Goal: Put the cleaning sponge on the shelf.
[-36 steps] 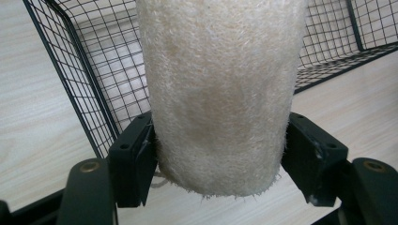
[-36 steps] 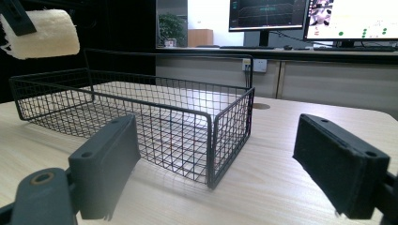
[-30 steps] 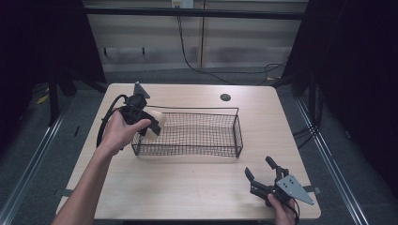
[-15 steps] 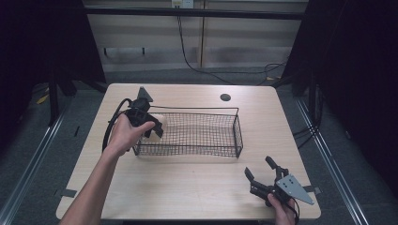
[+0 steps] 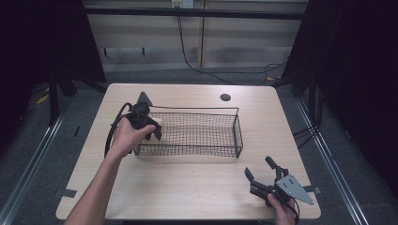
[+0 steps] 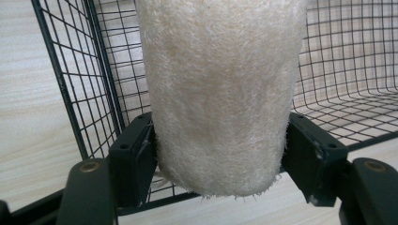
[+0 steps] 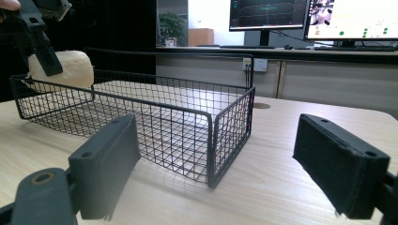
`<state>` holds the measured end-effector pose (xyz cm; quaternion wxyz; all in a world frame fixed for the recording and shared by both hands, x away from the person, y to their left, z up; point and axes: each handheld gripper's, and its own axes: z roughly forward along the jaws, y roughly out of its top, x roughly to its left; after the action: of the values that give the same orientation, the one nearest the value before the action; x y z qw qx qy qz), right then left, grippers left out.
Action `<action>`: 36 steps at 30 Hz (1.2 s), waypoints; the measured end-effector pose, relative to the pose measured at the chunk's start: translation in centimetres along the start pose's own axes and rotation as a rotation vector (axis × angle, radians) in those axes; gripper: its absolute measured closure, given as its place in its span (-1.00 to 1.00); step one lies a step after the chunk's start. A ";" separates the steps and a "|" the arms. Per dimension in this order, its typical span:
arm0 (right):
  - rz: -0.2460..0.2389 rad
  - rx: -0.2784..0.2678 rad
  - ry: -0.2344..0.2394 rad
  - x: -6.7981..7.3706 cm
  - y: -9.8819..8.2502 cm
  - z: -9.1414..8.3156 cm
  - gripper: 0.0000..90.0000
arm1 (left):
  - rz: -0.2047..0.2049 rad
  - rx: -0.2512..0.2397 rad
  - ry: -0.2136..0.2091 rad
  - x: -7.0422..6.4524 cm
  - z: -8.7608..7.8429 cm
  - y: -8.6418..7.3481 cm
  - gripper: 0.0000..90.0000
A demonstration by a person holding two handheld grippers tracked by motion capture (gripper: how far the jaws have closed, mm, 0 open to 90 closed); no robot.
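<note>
With the left gripper [image 5: 151, 129] clamped on the fuzzy cream roll [image 6: 220, 93] just over the near-end wall of the wire basket [image 5: 237, 133], the roll should be lowered fully inside before being released.

The black wire-mesh basket [image 5: 197, 133] is occupying the middle of the pale wooden table [image 5: 187, 187], its walls barring level entry. Its open top is allowing access from above. The cream fuzzy cylinder [image 5: 156, 125] is crowding its left end. Bare tabletop is lying between basket and right gripper [image 5: 261, 173].
</note>
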<state>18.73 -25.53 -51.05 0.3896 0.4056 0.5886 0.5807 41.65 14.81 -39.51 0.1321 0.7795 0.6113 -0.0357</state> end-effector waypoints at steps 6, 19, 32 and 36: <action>0.000 0.000 0.002 0.0 0.0 0.0 -0.69 | -0.018 0.006 0.013 -0.2 0.4 -0.1 -0.29; 0.000 -0.001 0.002 0.0 0.0 0.0 -0.69 | -0.057 0.043 0.029 0.2 1.8 -0.1 -0.29; 0.002 -0.002 0.001 0.0 0.0 0.0 -0.69 | -0.078 0.065 0.029 0.7 3.1 -0.1 -0.29; 0.001 -0.001 0.001 0.0 0.0 0.0 -0.69 | -0.082 0.068 0.029 0.9 3.3 -0.1 -0.29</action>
<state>18.69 -25.56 -51.06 0.3891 0.4053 0.5882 0.5816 42.07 14.85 -42.87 0.0954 0.7580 0.6432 -0.0506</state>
